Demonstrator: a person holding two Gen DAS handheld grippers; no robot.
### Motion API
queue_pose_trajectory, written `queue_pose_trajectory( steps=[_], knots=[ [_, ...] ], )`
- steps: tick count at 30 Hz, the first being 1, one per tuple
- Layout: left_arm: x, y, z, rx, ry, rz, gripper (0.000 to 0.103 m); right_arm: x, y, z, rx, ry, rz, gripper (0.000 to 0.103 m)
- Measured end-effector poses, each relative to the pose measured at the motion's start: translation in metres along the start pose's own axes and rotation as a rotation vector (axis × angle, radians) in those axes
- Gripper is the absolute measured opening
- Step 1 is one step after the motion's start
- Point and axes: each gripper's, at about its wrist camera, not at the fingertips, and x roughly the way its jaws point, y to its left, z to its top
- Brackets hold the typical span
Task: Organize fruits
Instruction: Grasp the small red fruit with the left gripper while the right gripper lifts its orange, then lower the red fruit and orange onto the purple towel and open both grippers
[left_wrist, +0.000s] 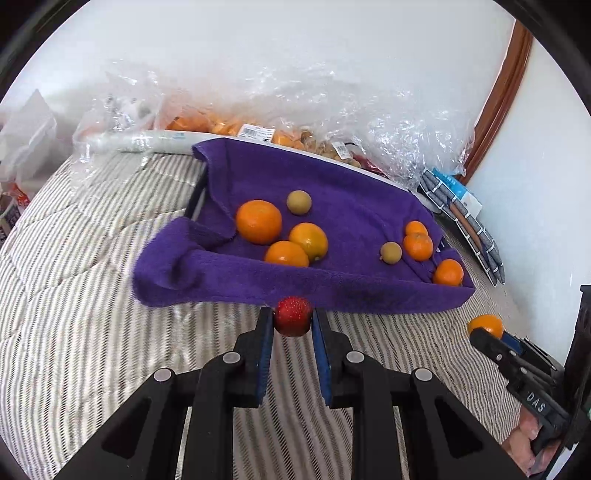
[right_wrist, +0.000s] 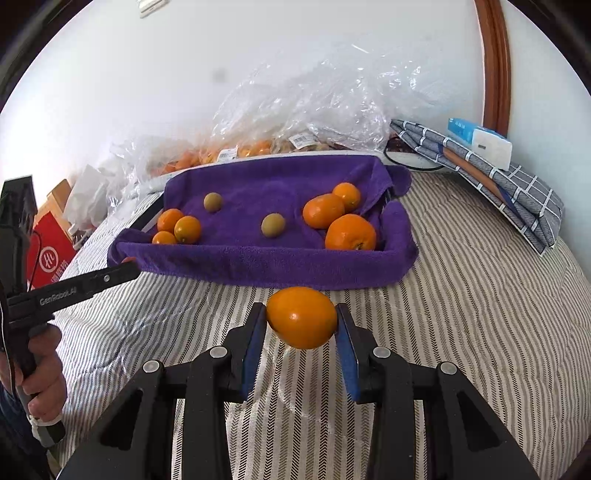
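A tray lined with a purple towel (left_wrist: 332, 177) (right_wrist: 266, 184) sits on the striped bed and holds several oranges (left_wrist: 258, 221) (right_wrist: 350, 232) and two small brown-green fruits (left_wrist: 299, 202) (right_wrist: 273, 225). My left gripper (left_wrist: 293, 319) is shut on a red strawberry (left_wrist: 293, 315), just in front of the tray's near edge. My right gripper (right_wrist: 301, 321) is shut on an orange (right_wrist: 302, 317), held above the bed before the tray. The right gripper also shows in the left wrist view (left_wrist: 491, 332), and the left gripper shows in the right wrist view (right_wrist: 127, 267).
Clear plastic bags (left_wrist: 314, 96) (right_wrist: 314, 99) with more fruit lie behind the tray against the white wall. Folded grey checked cloth (right_wrist: 498, 177) (left_wrist: 465, 221) with a white-blue box lies at the right. A red box (right_wrist: 48, 251) stands at the left. Striped bedding (left_wrist: 92, 258) surrounds the tray.
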Motion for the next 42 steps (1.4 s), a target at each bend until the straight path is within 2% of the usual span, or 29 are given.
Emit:
queue_pose_trajectory(
  steps=[10, 18, 33, 42],
  knots=[
    [-0.036, 0.022, -0.004, -0.056, -0.031, 0.007, 0.020, -0.022, 0.000, 0.009, 0.053, -0.011, -0.019, 0.037],
    [-0.069, 0.030, 0.006, -0.081, -0.076, 0.016, 0.020, -0.042, 0.001, 0.020, 0.076, -0.031, -0.017, 0.037],
    [-0.097, 0.014, 0.053, -0.093, -0.123, -0.042, 0.020, -0.075, 0.001, 0.069, 0.086, -0.069, -0.024, 0.037],
    [-0.101, 0.000, 0.081, -0.061, -0.150, -0.030, 0.020, -0.076, 0.003, 0.094, 0.088, -0.072, -0.009, 0.037]
  ],
)
